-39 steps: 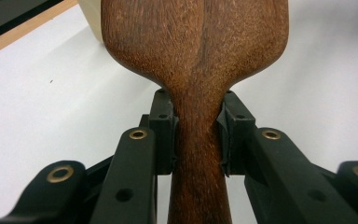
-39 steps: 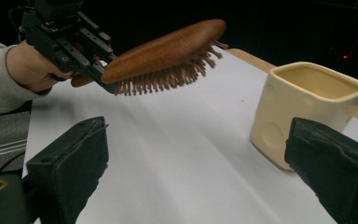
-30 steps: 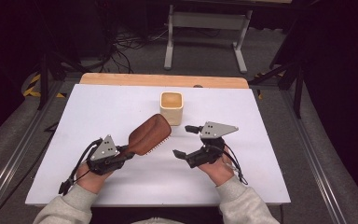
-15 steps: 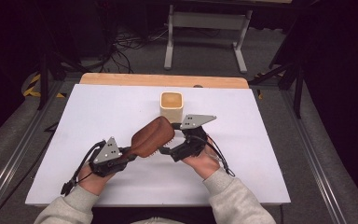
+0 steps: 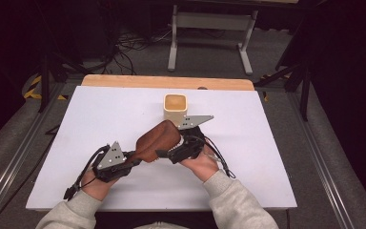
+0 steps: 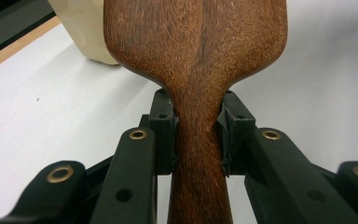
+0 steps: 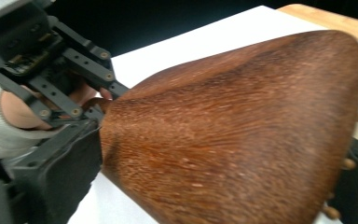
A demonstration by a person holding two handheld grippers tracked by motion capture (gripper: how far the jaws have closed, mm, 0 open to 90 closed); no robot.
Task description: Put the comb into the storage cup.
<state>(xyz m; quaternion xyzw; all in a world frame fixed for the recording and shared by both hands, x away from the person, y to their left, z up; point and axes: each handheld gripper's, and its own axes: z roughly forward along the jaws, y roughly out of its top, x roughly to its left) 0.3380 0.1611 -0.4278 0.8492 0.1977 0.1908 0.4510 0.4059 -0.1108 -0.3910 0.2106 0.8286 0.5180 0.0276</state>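
wooden brush (image 5: 158, 140) | dark brown, grainy | left claw (image 6: 198, 135) clamps handle | right claw (image 5: 169, 153) spread around head

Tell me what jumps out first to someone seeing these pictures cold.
The dark brown wooden hairbrush held above the middle of the white table stands out first: the left tool clamps its narrow handle, while the right tool meets its broad head, one jaw on each side of the head. Just behind it stands a cream square-mouthed cup, near the table's far wooden edge.
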